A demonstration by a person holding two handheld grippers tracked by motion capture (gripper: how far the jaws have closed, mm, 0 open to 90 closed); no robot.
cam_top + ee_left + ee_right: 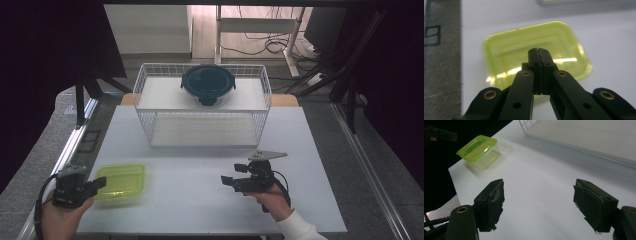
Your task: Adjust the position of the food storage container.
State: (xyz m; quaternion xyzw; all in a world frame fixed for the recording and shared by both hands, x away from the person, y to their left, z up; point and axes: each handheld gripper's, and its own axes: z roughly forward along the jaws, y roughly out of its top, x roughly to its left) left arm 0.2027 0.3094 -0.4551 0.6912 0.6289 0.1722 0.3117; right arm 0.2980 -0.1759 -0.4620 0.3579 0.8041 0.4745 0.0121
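Lime-green and see-through, the shallow rectangular plastic container (121, 181) sits at the near left corner of the white table (200, 200), well in front of the white wire two-shelf rack (202, 102) that stands at the table's far side. Left gripper (98, 183) is right up beside that container now, jaws pressed flat together with nothing between them, tips pointing at its near wall. Over on the other side of the container, well apart from it, the right gripper (226, 179) hangs low over bare tabletop with its jaws spread wide, padded faces (495, 202) aimed across at the green box.

My read: the container is the thing about to be picked up. To do it cleanly, the left jaws would need to part first, then straddle one rim rather than shove the box, since it looks light enough to skid on that smooth surface. A grip on the short edge nearest the hand seems the safest bet.

Up on the rack's top shelf rests a round glass bowl with a dark blue clip lid (208, 84), untouched.

Hard to say whether the green container has a lid on; the glare across its top blurs that. Its near edge disappears behind the left gripper's linkage in the left gripper view, and whether anything lies inside I cannot tell.
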